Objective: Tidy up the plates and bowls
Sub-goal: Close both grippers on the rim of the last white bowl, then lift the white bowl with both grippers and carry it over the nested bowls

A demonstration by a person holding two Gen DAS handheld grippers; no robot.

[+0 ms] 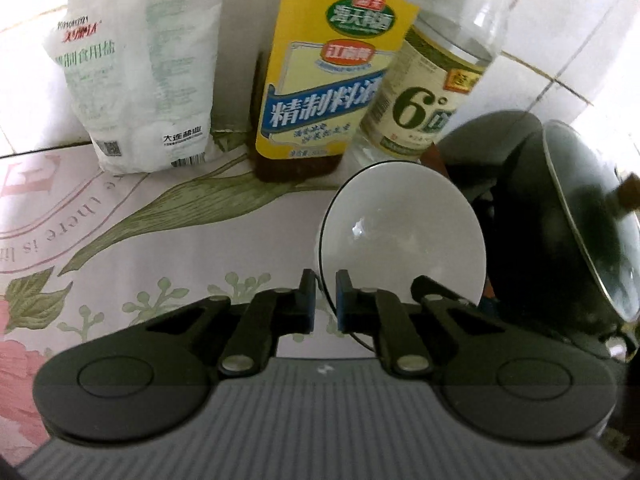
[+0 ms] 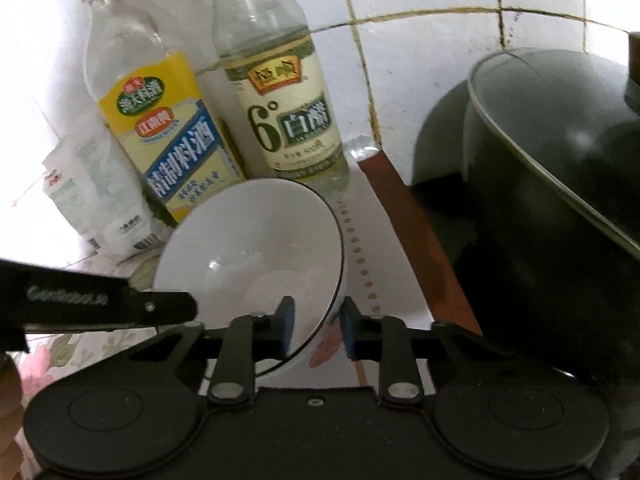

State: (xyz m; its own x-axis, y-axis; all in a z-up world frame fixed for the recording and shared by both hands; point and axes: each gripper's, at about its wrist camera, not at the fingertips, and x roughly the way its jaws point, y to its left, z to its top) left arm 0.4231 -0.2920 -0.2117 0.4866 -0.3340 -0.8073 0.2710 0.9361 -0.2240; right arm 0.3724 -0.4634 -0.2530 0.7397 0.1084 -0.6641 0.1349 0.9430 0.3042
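A white bowl (image 1: 400,232) with a thin dark rim is tilted on its side above the flowered tablecloth (image 1: 140,240). My left gripper (image 1: 325,300) is shut on the bowl's near left rim, which passes between the blue pads. In the right wrist view the same bowl (image 2: 248,248) faces me with its hollow open. My right gripper (image 2: 317,328) is shut on its lower right rim, one pad inside the wall and one outside. The left gripper's black finger (image 2: 172,308) reaches the bowl's left edge there. Both grippers hold this one bowl.
Behind the bowl, against the tiled wall, stand a white salt bag (image 1: 140,80), a yellow-labelled cooking wine bottle (image 1: 320,80) and a clear vinegar bottle (image 1: 424,92). A black wok with a glass lid (image 1: 560,220) crowds the right side. A hand (image 2: 8,392) shows at the left edge.
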